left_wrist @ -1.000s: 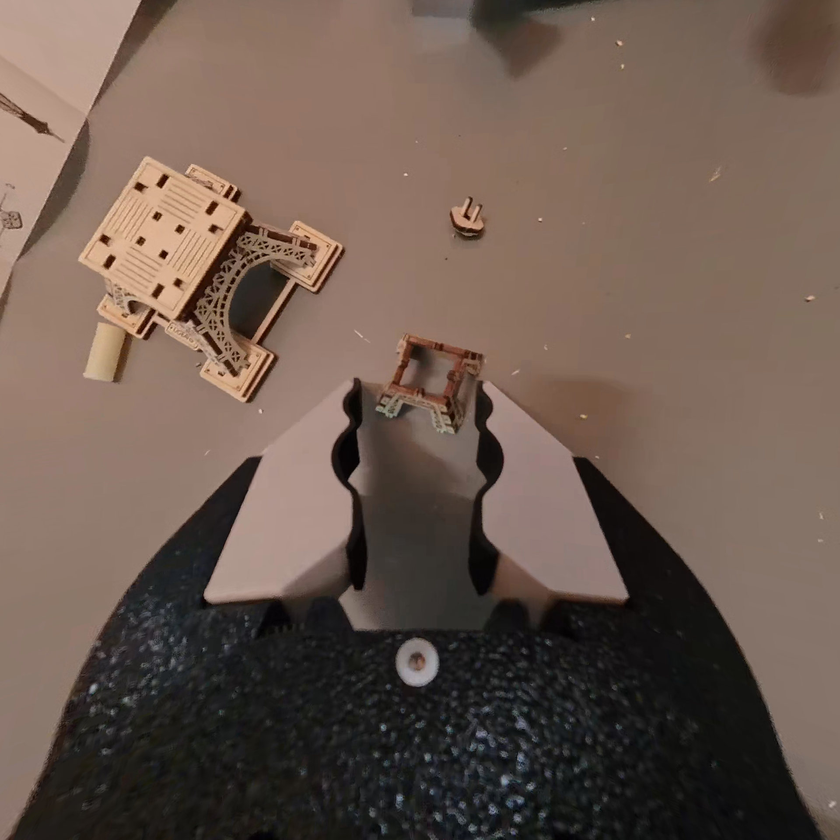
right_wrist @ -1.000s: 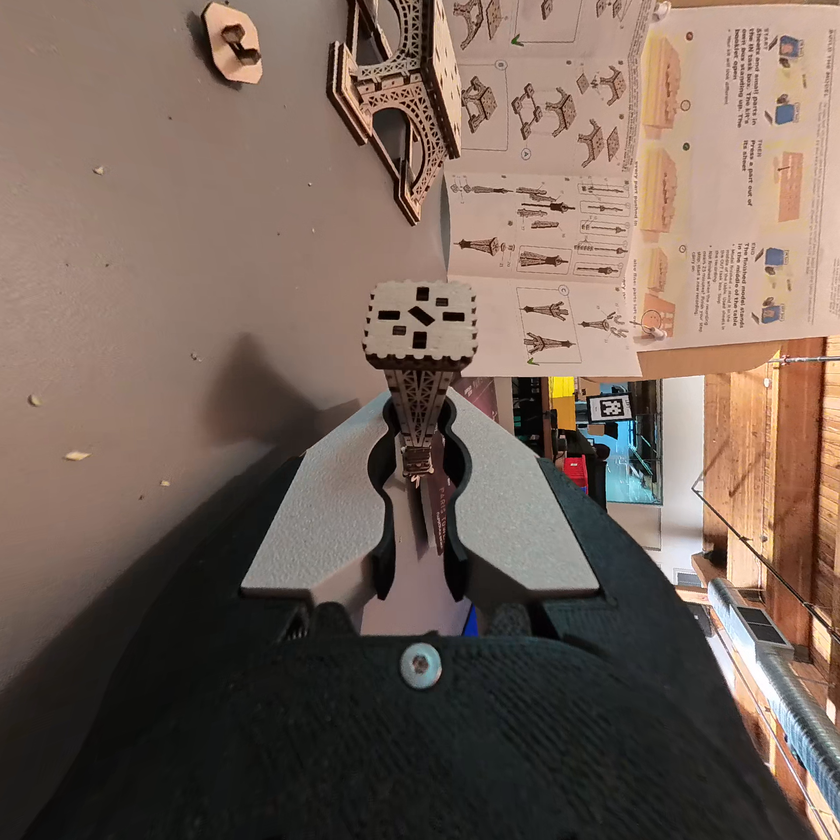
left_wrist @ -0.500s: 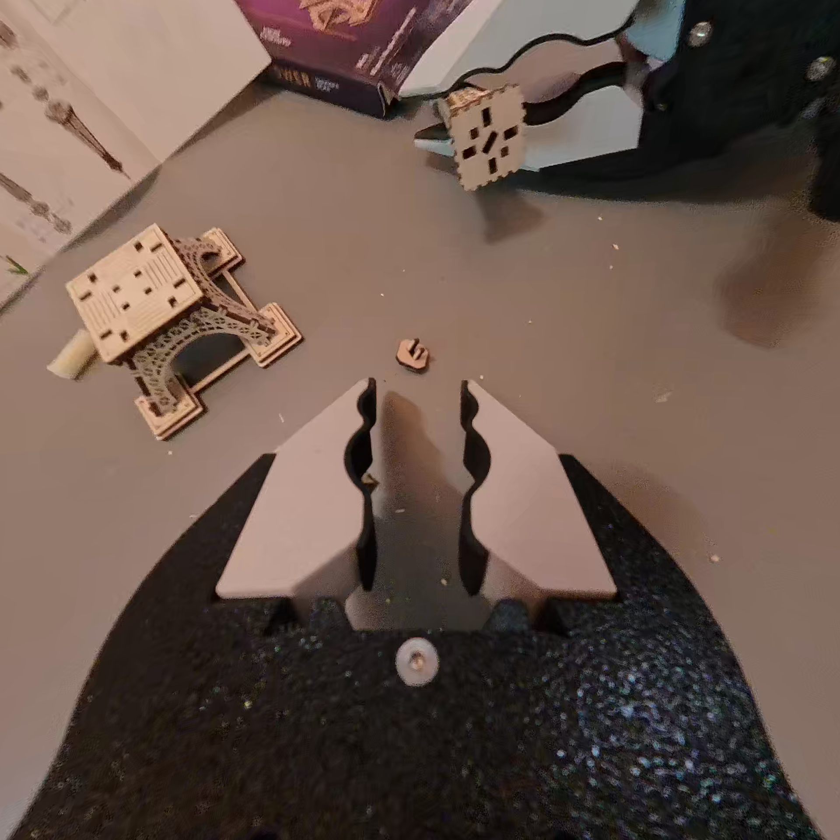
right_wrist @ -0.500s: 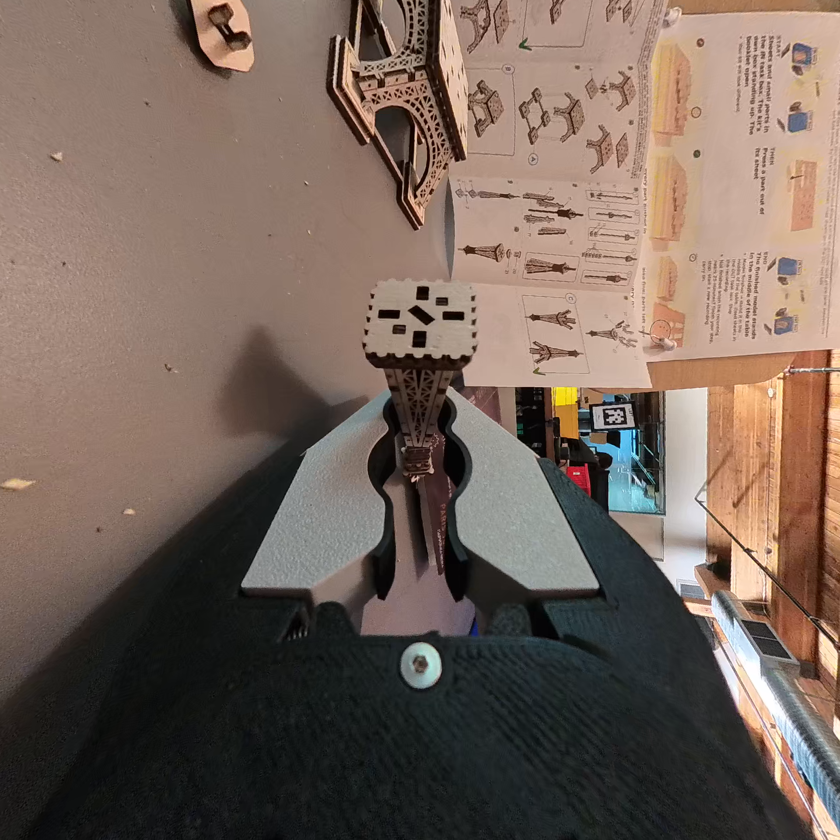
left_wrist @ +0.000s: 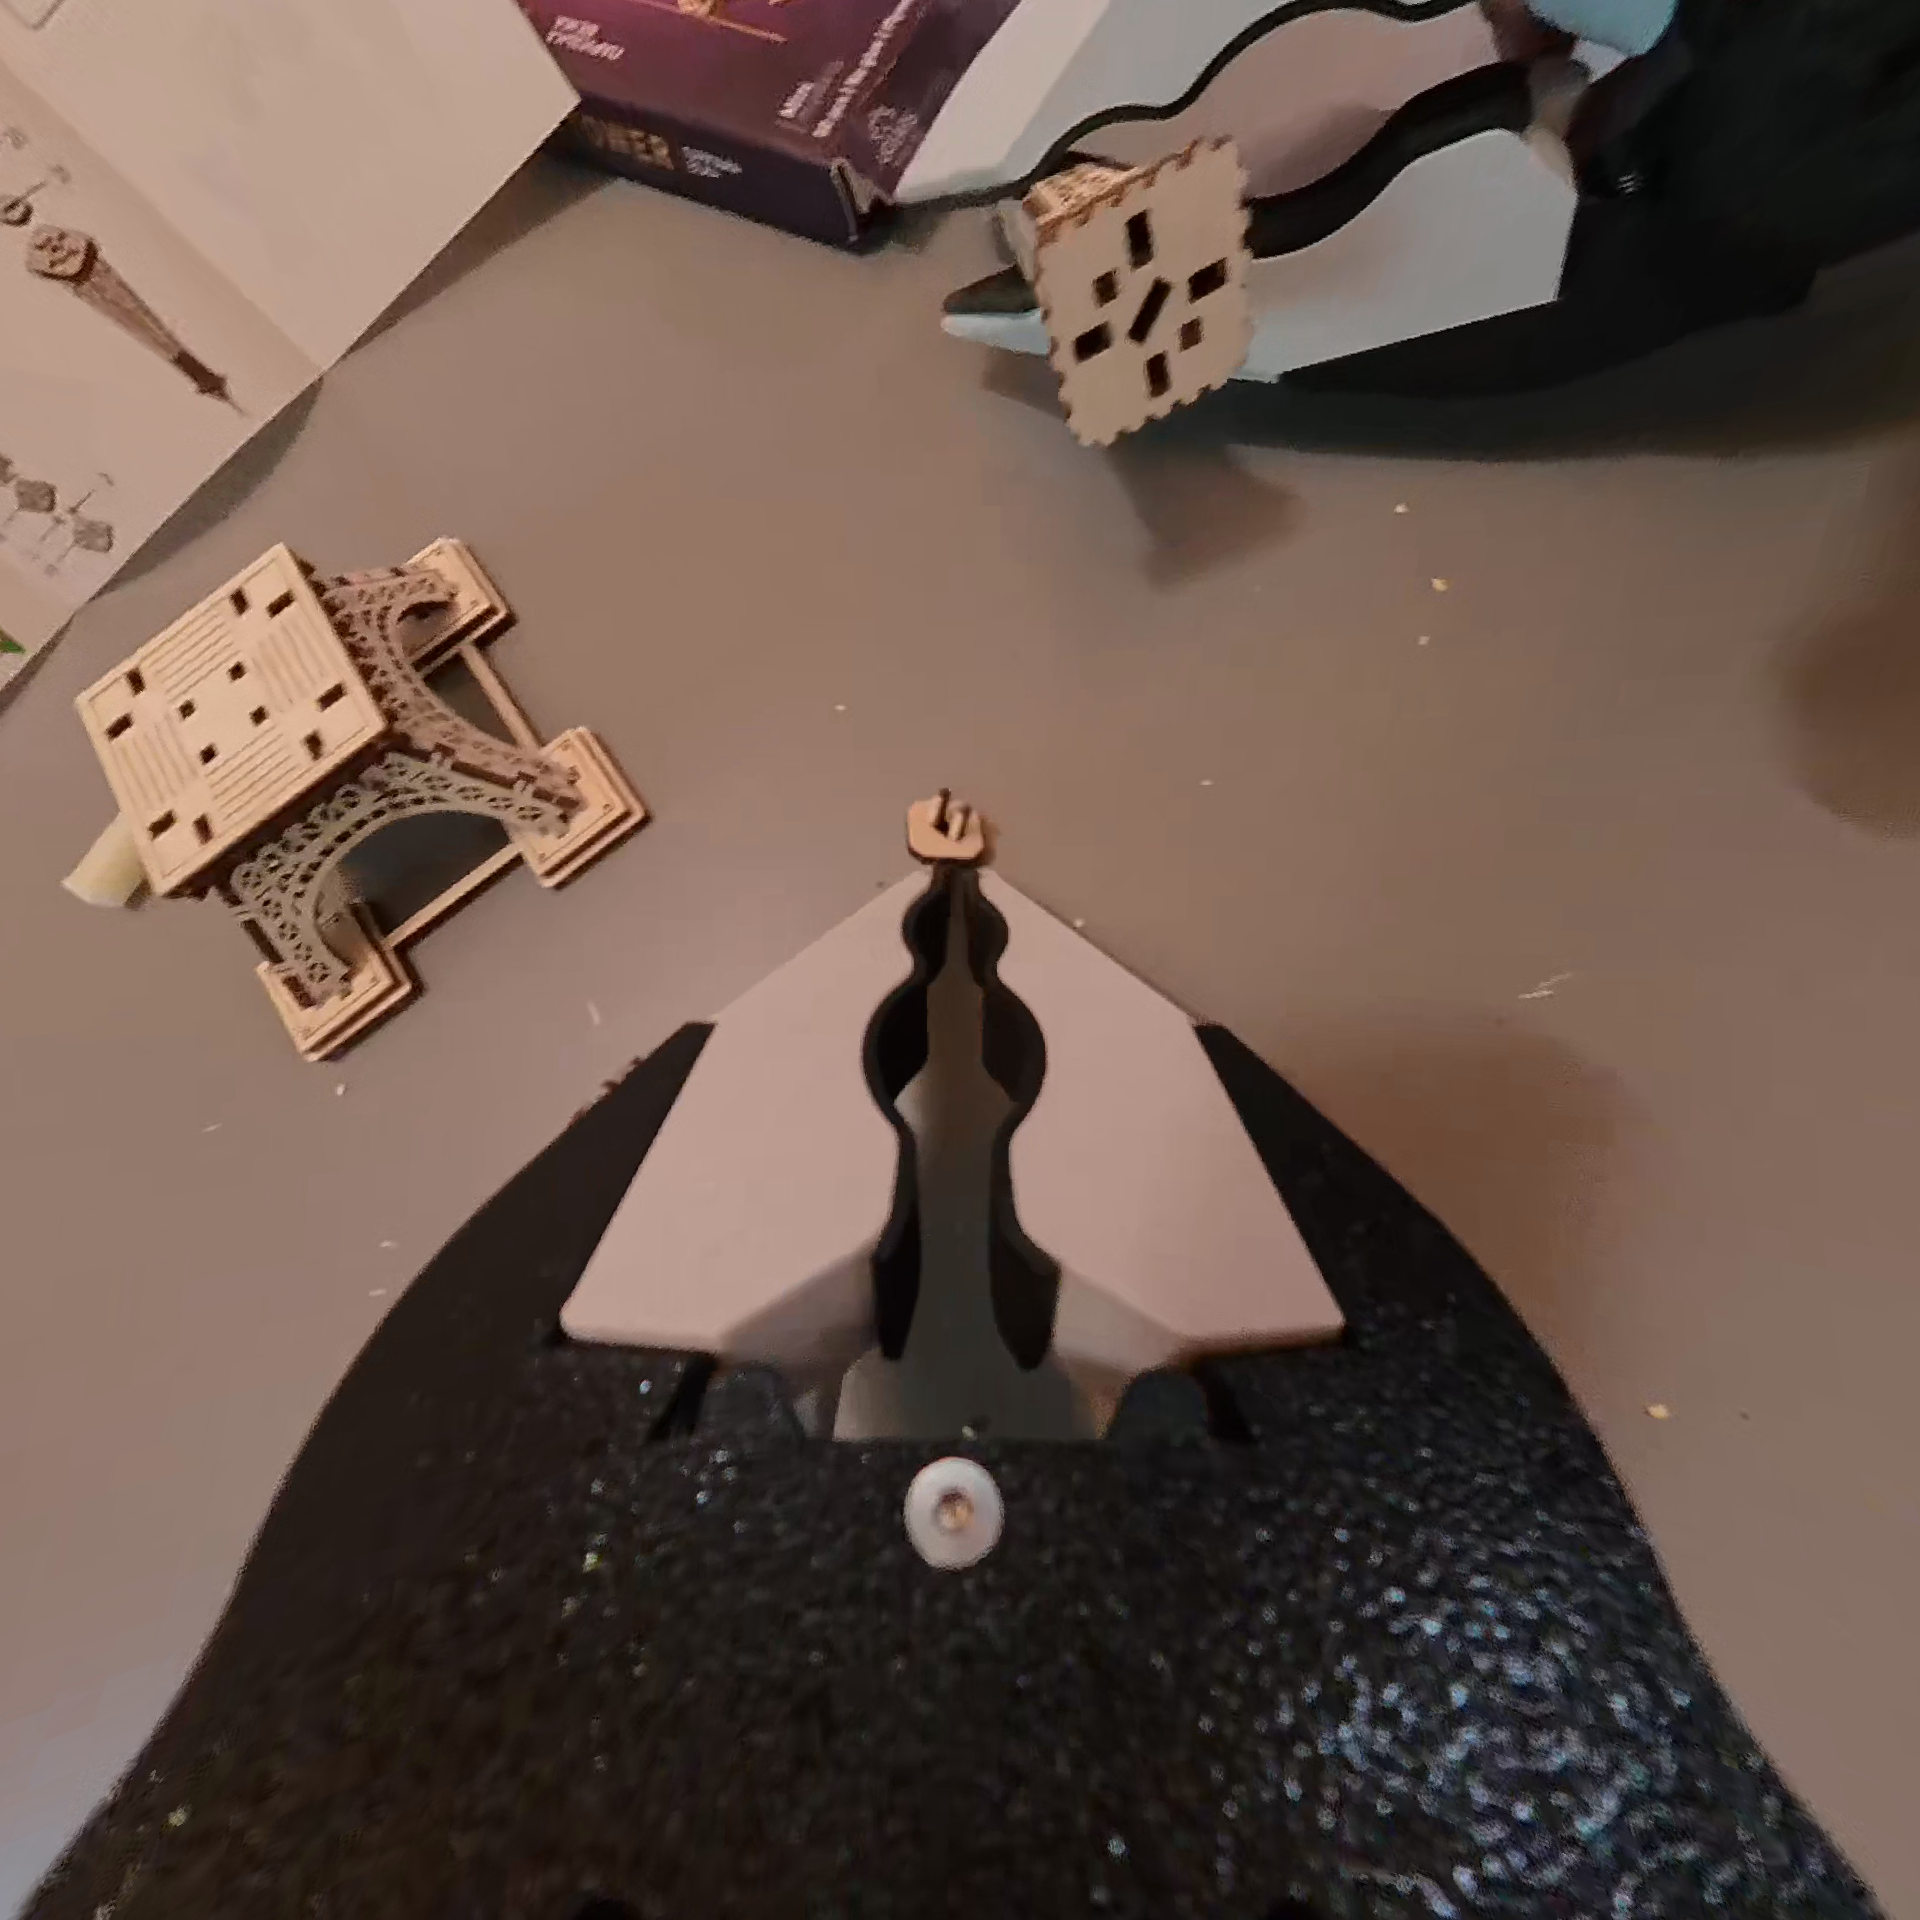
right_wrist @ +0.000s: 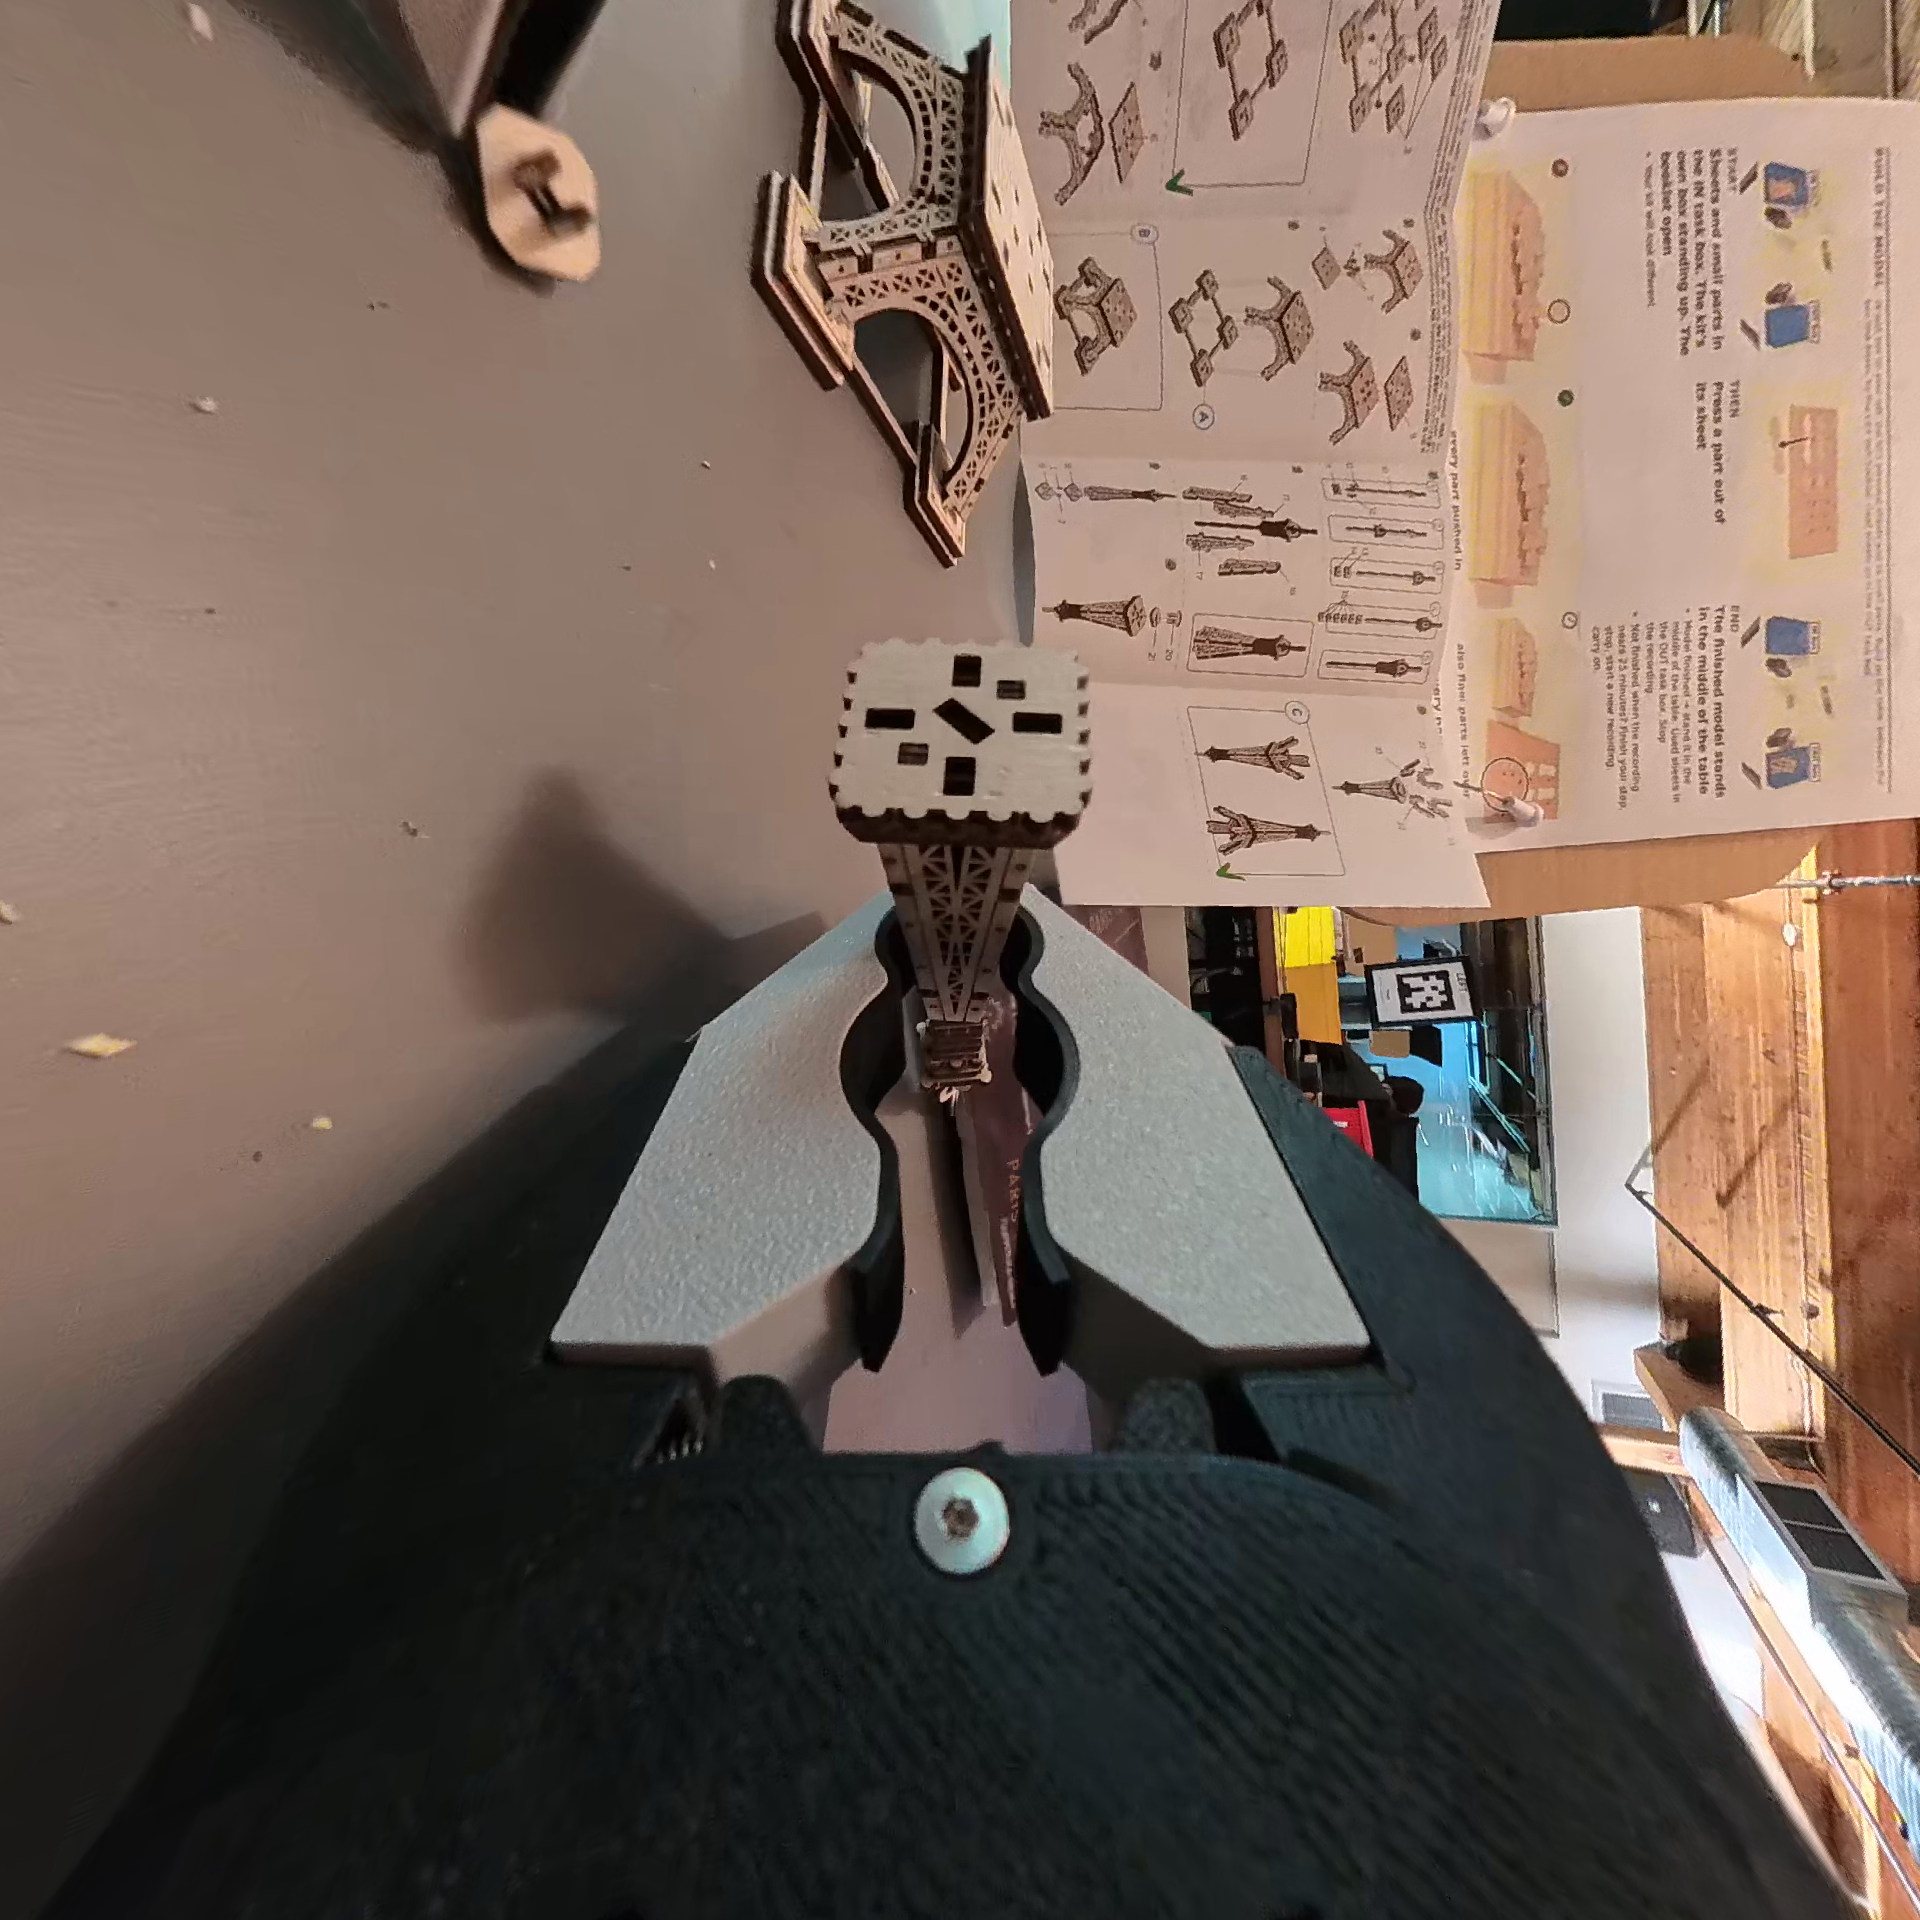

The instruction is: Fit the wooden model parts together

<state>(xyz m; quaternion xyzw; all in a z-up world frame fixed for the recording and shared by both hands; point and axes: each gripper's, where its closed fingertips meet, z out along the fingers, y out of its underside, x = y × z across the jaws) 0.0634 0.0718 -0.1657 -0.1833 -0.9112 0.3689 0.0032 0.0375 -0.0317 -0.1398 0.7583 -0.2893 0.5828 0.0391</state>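
Left gripper (left_wrist: pixel 948 883): low over the table, pointing forward, tips drawn almost together, nothing visibly between them.
Right gripper (right_wrist: pixel 958 935): rolled on its side, fingers clamped on the tower piece (right_wrist: pixel 961 748), held off the table.

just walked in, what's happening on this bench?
A wooden tower kit is being assembled. The right gripper is shut on the tapering tower section, held above the table. The left gripper is nearly closed just short of a small octagonal piece. The arched base stands untouched beside the instruction sheets.
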